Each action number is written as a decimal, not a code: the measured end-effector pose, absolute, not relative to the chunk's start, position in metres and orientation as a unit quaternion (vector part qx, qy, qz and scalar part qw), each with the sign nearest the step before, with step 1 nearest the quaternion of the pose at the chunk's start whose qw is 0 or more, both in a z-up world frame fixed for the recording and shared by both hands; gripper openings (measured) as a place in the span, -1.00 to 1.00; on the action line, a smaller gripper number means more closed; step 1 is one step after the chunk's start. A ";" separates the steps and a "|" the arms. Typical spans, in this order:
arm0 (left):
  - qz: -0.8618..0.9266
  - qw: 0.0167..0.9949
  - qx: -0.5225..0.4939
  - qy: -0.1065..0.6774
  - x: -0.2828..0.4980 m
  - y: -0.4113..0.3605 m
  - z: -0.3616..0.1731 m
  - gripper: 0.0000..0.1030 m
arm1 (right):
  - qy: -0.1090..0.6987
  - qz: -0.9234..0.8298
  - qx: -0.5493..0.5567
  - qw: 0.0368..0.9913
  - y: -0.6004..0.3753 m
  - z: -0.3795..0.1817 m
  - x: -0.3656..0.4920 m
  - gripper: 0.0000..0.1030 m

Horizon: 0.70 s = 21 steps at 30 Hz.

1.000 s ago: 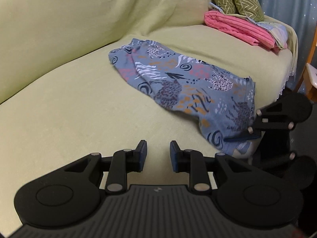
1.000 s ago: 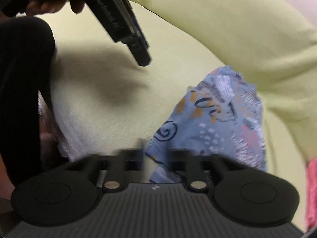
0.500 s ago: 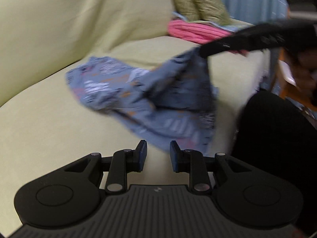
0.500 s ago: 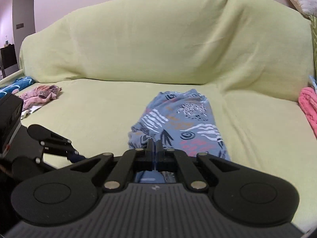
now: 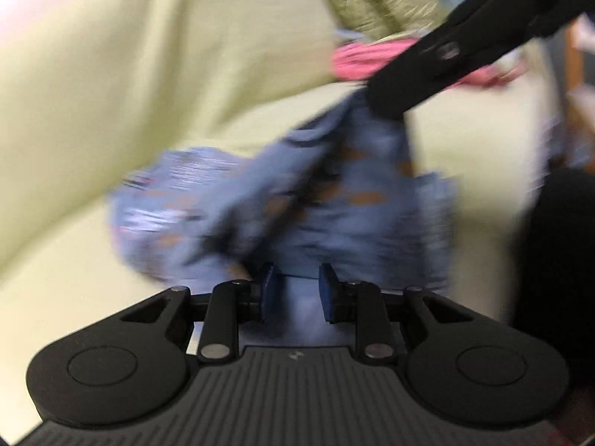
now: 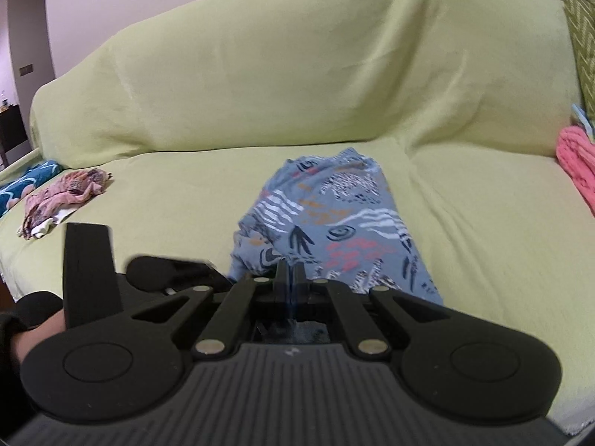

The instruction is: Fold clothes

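— Cloth: where is it?
— The blue patterned cloth [image 6: 331, 223] lies on the seat of the sofa [image 6: 297, 74], which has a yellow-green cover. Its near edge is lifted off the seat, and the far end rests flat by the backrest.
— What about the right gripper [image 6: 289, 278]?
— Its fingers are pressed together with the near edge of the cloth pinched between them. In the left wrist view it reaches in from the upper right, and the cloth [image 5: 297, 200] hangs from its tip [image 5: 386, 100].
— And the left gripper [image 5: 293, 290]?
— Its fingers stand apart, holding nothing. Blue fabric shows in the gap right in front of them; that view is blurred, so I cannot tell whether the pads touch it.
— Anything else on the sofa?
— Folded pink fabric [image 6: 576, 163] at the right end beside a green patterned cushion [image 6: 584, 37], and at the left end a crumpled pinkish garment [image 6: 63, 197] next to a teal patterned one [image 6: 26, 182].
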State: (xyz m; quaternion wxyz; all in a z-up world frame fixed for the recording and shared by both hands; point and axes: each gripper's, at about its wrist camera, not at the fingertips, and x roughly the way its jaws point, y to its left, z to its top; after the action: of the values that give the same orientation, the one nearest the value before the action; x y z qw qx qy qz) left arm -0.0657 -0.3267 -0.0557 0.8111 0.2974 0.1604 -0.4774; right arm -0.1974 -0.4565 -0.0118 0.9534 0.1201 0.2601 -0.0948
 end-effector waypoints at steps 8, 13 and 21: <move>-0.410 0.850 0.292 0.155 -0.062 -0.280 -0.046 -0.40 | 0.274 -0.056 0.124 0.952 -0.447 -0.030 -0.194 -1.00; -0.411 0.855 0.214 0.231 -0.043 -0.256 -0.047 -0.40 | 0.302 -0.007 0.050 0.952 -0.416 -0.047 -0.187 -1.00; -0.369 0.865 0.115 0.321 0.002 -0.213 -0.042 -0.41 | 0.335 0.070 -0.087 0.936 -0.358 -0.081 -0.182 -1.00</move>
State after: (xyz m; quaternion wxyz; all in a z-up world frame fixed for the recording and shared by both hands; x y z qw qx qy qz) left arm 0.0020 -0.2133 -0.0416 0.8649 0.1148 0.3208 -0.3686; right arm -0.1824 -0.3581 -0.0810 0.9357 -0.0866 0.3349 0.0697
